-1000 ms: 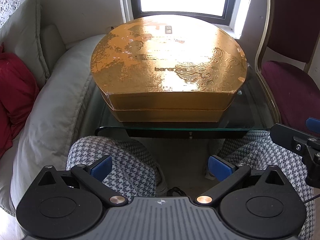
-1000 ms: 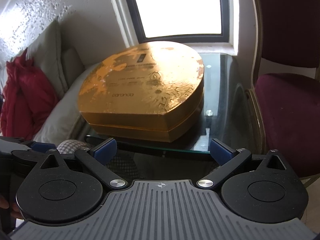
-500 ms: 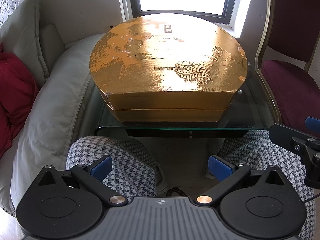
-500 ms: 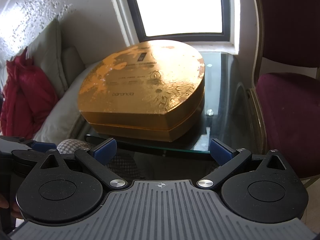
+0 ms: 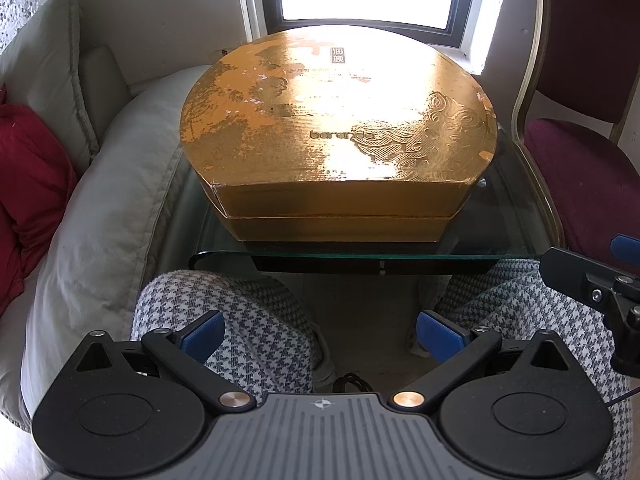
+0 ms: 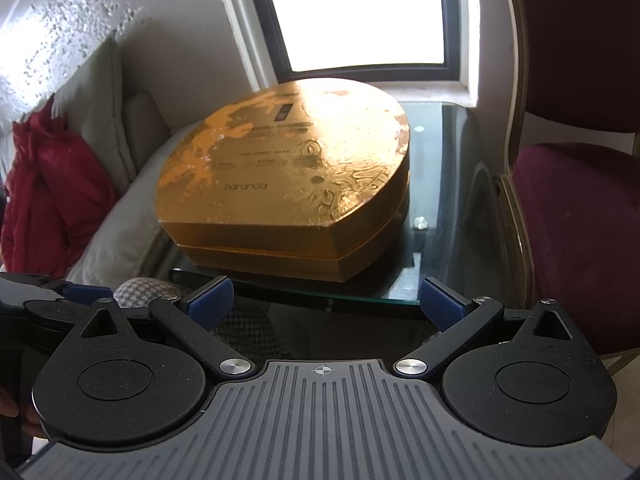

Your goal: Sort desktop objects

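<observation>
Gold box point(image 5: 340, 136) unmoved, hand-held grippers still apart

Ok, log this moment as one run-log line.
left gripper: open, empty | right gripper: open, empty | gold box: lid on, on glass table

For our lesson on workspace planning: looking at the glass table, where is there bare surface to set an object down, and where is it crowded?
The gold box covers most of the glass table. The widest bare patch is the strip between the box and the maroon chair. A narrow band runs along the near edge in front of the box. The side towards the grey cushion is tight, with the box close to that edge.
</observation>
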The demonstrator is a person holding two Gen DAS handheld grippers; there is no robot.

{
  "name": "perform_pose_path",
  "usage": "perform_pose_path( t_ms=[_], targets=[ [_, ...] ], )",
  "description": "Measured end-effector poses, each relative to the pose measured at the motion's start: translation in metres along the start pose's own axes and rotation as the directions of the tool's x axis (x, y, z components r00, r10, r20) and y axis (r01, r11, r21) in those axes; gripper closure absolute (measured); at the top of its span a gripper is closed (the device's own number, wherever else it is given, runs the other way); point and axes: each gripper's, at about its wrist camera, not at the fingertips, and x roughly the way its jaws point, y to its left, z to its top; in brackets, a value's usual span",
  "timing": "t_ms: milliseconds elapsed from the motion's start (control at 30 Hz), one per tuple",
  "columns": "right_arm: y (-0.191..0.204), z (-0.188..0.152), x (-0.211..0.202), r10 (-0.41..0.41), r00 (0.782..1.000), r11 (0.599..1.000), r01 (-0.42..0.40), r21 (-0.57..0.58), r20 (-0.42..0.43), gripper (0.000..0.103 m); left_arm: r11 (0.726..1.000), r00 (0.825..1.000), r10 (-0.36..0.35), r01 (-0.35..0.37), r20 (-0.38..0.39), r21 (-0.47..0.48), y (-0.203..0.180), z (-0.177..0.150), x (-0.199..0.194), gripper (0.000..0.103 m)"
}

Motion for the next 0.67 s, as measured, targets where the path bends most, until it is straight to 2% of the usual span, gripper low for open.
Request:
perform_pose_path(
  t_ms=[533, 667],
  targets=[
    [-0.006, 0.003, 0.008, 0.014, 1.0, 1.0, -0.014, 0.004, 0.0, 0.001, 1.0, 1.0, -0.004, 0.004, 0.006, -0.004, -0.001, 0.006, 0.005, 0.0],
    [-0.009, 0.009, 0.015, 0.028, 1.0, 1.0, -0.028, 0.011, 0.009, 0.001, 0.999, 0.998, -0.049, 0.049, 0.033, -0.01, 0.0, 0.013, 0.007, 0.0]
  ],
)
